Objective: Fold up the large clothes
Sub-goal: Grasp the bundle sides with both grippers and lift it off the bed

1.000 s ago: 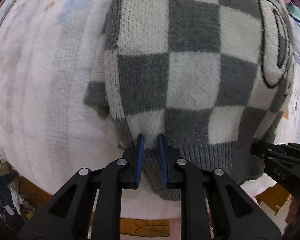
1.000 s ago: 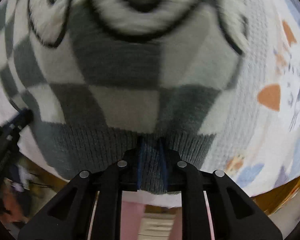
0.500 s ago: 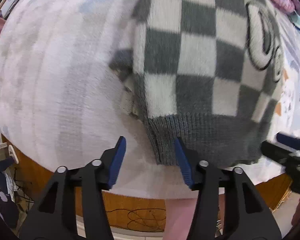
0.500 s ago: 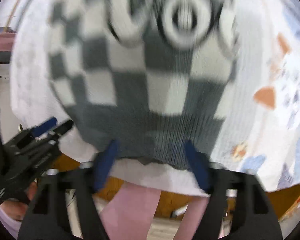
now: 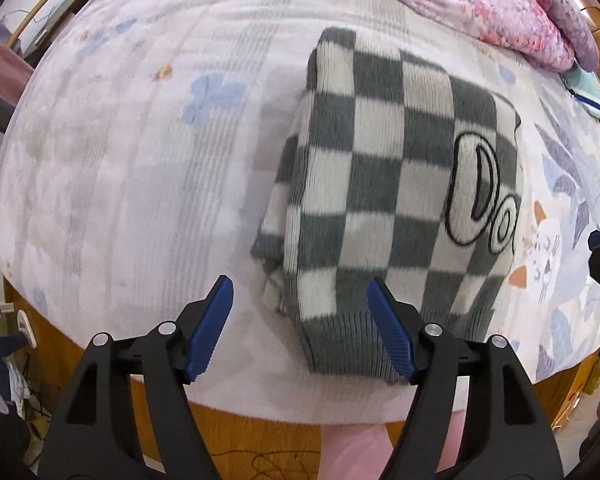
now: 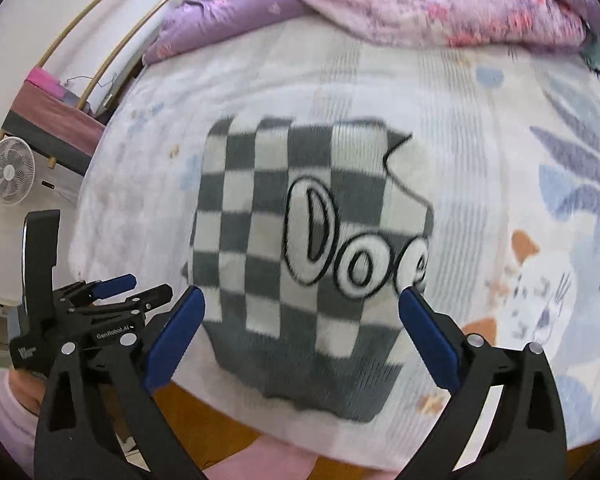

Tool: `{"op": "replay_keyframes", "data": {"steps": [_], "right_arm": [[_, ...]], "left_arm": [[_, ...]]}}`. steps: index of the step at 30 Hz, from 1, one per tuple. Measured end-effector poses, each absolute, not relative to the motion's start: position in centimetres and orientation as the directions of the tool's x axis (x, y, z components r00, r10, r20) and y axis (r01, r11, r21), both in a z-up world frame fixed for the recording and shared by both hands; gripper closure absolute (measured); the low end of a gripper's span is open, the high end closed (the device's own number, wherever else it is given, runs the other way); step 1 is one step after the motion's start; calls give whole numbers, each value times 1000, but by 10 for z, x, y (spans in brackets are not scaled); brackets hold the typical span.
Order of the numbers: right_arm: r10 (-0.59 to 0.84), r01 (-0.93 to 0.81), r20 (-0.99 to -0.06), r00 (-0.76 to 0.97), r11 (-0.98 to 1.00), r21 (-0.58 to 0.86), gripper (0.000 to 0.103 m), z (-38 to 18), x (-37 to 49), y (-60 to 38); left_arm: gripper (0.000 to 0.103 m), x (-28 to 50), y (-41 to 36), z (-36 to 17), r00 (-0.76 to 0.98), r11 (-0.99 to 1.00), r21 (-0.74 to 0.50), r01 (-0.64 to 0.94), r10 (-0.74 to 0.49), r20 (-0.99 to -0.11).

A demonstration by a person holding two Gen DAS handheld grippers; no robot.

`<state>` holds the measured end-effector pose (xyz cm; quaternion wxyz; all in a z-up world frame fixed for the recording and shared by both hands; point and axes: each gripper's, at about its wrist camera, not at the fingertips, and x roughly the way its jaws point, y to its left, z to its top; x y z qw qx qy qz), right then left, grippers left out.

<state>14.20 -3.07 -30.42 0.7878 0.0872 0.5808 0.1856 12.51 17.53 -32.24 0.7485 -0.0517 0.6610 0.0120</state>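
A grey and white checkered knit sweater [image 5: 384, 208] with outlined letters lies folded into a rectangle on the bed [image 5: 132, 184], its ribbed grey hem toward me. My left gripper [image 5: 300, 312] hovers above the hem's left corner, jaws opening, nothing pinched between the blue pads. In the right wrist view the same sweater [image 6: 300, 256] lies flat, and my right gripper [image 6: 300, 332] hangs high over the hem, jaws opening wide and clear of the cloth. The left gripper [image 6: 132, 288] also shows there at the lower left, held by a hand in a pink sleeve.
A pink and purple floral quilt [image 6: 420, 4] is bunched at the far side of the bed. The bed's wooden front edge [image 5: 236, 436] runs below the hem. A white fan [image 6: 10, 176] stands on the floor at left. The sheet [image 6: 540, 240] right of the sweater is bare.
Both grippers let go of the sweater's hem and opened, then rose away from it. The sweater now lies flat and looks smaller in both views.
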Motion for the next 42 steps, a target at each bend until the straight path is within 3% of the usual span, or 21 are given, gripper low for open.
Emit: {"op": "replay_keyframes", "data": {"steps": [9,17,21,24,31,34,37,42], "right_arm": [[347,-154,-893,287,937,315,9,-353,168,-47],[297,-99,-937,187,954,283,8,-427,208,-55],[389,-64,-896,215,921,385,8,-445,213,-58],[507,23,-841,190,854,520,6,-464,212,-72],[608,0,-773,181,786,619,6,-481,211,-88],[635,47,-769,75,768,639,6,-483,215,-95],[643,39,-759,99,760,649,6,-487,211,-100],[698,63,-711,80,708,703,6,-494,197,-116]], "left_arm": [[32,172,176,-345,136,998,-52,-40,-46,-990],[26,221,182,-395,124,996,-85,-19,-82,-989],[12,234,195,-412,149,993,-122,-3,-120,-982],[9,236,212,-425,141,972,-236,-21,-231,-963],[9,233,250,-467,80,787,-598,-154,-593,-801],[10,234,254,-491,24,641,-743,-194,-754,-656],[7,230,242,-517,-46,552,-803,-224,-829,-557],[5,218,222,-517,-128,522,-838,-157,-853,-507]]}}
